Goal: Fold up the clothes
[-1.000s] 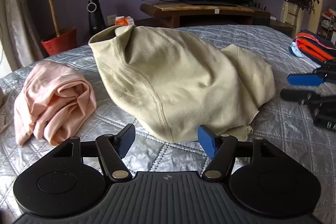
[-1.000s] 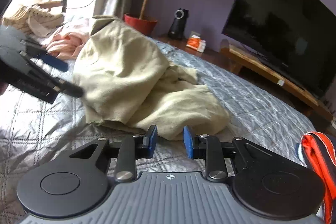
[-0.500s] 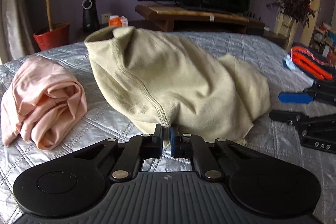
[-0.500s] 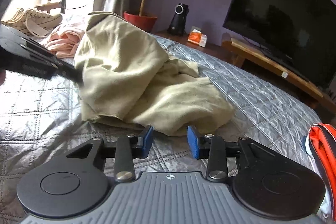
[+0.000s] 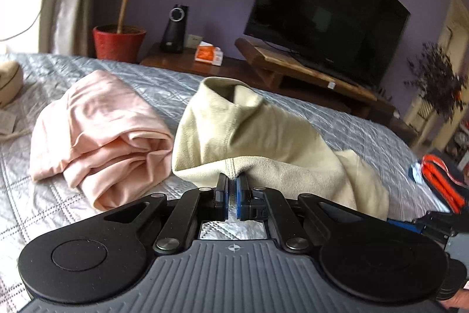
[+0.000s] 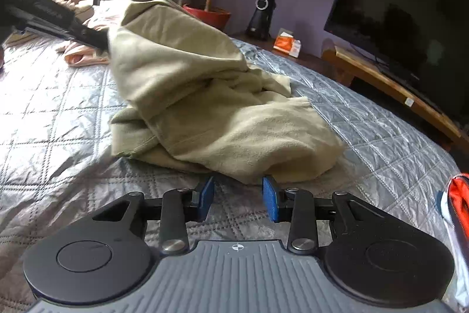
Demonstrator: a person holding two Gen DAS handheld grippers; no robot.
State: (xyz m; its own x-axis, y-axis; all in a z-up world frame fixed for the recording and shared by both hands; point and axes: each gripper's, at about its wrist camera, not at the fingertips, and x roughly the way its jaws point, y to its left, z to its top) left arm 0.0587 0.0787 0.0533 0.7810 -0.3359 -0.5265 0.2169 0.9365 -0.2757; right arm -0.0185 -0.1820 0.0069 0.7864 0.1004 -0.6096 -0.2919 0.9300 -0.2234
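Note:
A beige sweatshirt (image 5: pixel 263 143) lies in a heap on the grey quilted bed (image 5: pixel 44 195). My left gripper (image 5: pixel 232 181) is shut on a stitched hem of it and holds that edge lifted. In the right wrist view the same beige sweatshirt (image 6: pixel 205 107) rises toward the left, where the left gripper's black arm (image 6: pixel 55 19) meets the cloth. My right gripper (image 6: pixel 238 191) stands open just in front of the garment's near fold, nothing between its blue pads.
A crumpled pink garment (image 5: pixel 99 137) lies left of the sweatshirt. An orange and navy folded item (image 5: pixel 442 184) sits at the bed's right side. Beyond the bed are a TV (image 5: pixel 322 28) on a wooden stand, a red plant pot (image 5: pixel 117 44) and a speaker (image 5: pixel 174 28).
The left gripper closed on the sweatshirt's hem and lifted it up and leftward. The right gripper opened wider and moved closer to the garment's near fold.

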